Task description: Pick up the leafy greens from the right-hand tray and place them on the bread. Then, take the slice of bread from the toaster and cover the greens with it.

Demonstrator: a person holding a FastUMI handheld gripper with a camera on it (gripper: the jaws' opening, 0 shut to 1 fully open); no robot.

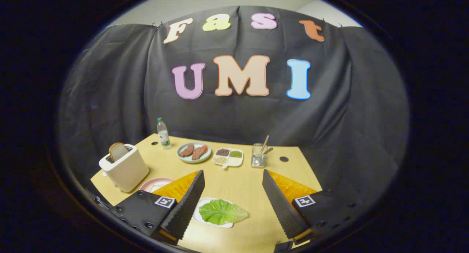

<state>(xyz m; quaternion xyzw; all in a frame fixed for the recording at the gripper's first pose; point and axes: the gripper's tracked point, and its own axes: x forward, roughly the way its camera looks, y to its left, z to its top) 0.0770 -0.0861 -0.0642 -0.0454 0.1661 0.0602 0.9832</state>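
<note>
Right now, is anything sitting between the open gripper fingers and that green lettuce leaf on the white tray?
Nothing visible does. The gripper is open, and the green lettuce leaf lies on its white tray between the fingers, nearer one of them, uncovered, with bare wooden table around it.

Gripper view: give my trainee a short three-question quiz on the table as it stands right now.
1. True or false: the gripper is shut on the leafy greens.
2. Where is the bread slice? A) in the toaster B) on the plate of meat C) in the glass
3. Fill in: the greens lie on a white ____ between the fingers.

Key: 1 false, the fingers stand open, touching nothing; 2 A; 3 tray.
</note>
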